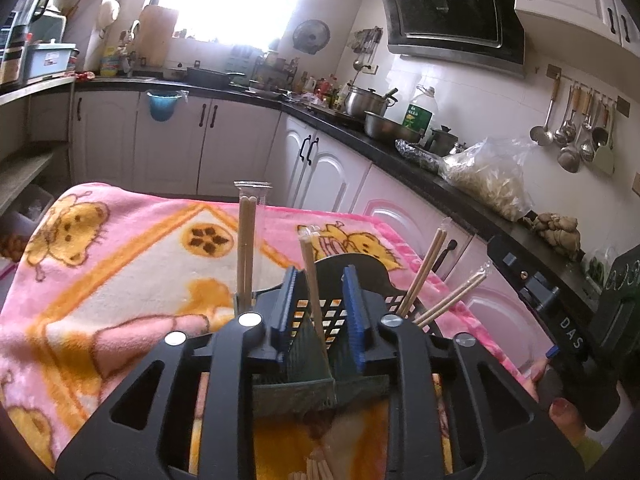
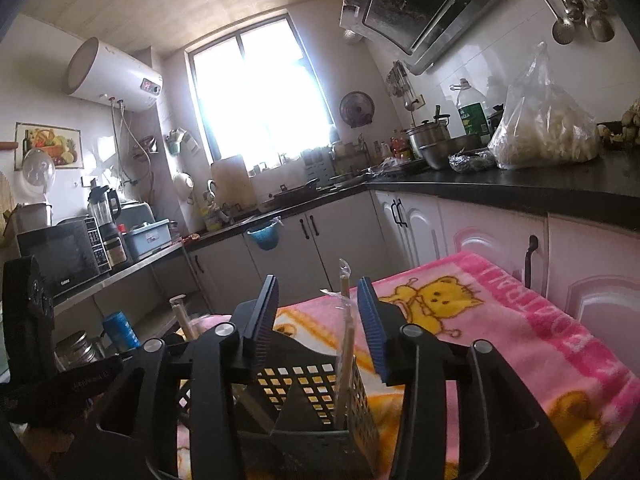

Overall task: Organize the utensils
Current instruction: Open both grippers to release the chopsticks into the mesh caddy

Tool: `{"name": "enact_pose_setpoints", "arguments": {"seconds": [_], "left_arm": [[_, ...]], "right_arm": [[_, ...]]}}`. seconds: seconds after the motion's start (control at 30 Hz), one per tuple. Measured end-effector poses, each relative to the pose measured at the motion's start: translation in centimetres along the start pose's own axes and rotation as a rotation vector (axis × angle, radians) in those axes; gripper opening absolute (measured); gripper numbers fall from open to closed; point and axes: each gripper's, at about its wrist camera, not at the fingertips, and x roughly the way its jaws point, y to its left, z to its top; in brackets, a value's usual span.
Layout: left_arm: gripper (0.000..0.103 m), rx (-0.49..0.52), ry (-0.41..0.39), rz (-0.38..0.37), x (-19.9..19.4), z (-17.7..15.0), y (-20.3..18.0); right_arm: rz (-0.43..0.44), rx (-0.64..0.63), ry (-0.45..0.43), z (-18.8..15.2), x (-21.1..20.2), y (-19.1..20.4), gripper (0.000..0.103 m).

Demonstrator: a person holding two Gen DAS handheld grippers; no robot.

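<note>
Daylit from one window [image 1: 236,0], blown out to pure white in both views, with glare bleeding over its frame and the nearby wall. Backlit throughout: gripper [image 2: 320,320] bodies near black, detail lost. Dimmer and flatter in the right wrist view, cabinets grey, ceiling dull. Brighter in the left wrist view, blanket [image 1: 120,248] vivid pink. Sheen on the range hood [image 1: 452,12] glass and the dark counter [image 2: 560,188]. Strong fisheye bending at the edges, black vignette in corners. Soft focus close to the lens; mild haze overall.
</note>
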Motion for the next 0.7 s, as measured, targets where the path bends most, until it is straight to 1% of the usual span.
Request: {"name": "enact_pose_setpoints", "arguments": {"seconds": [0.07,0.23,0.3,0.37,0.4,0.53,0.67,0.7], "left_arm": [[0.023,-0.007,-0.003,-0.001,-0.5,-0.1,0.1],[0.037,-0.015,-0.012,0.002,-1.6,-0.2,0.0],[0.041,-0.016,-0.016,0.003,-2.1,-0.2,0.0],[0.043,-0.014,-0.022,0.005,-2.6,-0.3,-0.2],[0.045,-0.008,-0.026,0.009,-3.0,-0.4,-0.4],[0.059,-0.001,-0.041,0.015,-4.2,-0.7,-0.8],[0.061,0.002,-0.059,0.027,-5.4,-0.8,-1.0],[0.064,0.0,-0.063,0.029,-5.7,-0.7,-1.0]], "right_arm": [[0.001,-0.002,0.005,0.0,-0.4,0.0,0.045],[-0.006,-0.007,0.009,0.2,-1.6,-0.2,0.046],[-0.011,-0.014,0.002,0.3,-2.3,-0.1,0.046],[-0.018,-0.023,0.003,0.4,-2.7,0.0,0.048],[-0.019,-0.027,0.005,0.4,-3.1,0.0,0.049],[-0.022,-0.039,0.0,0.6,-4.2,0.2,0.053],[-0.021,-0.054,-0.008,0.8,-5.4,0.6,0.057],[-0.021,-0.057,-0.008,0.8,-5.7,0.6,0.058]]}}
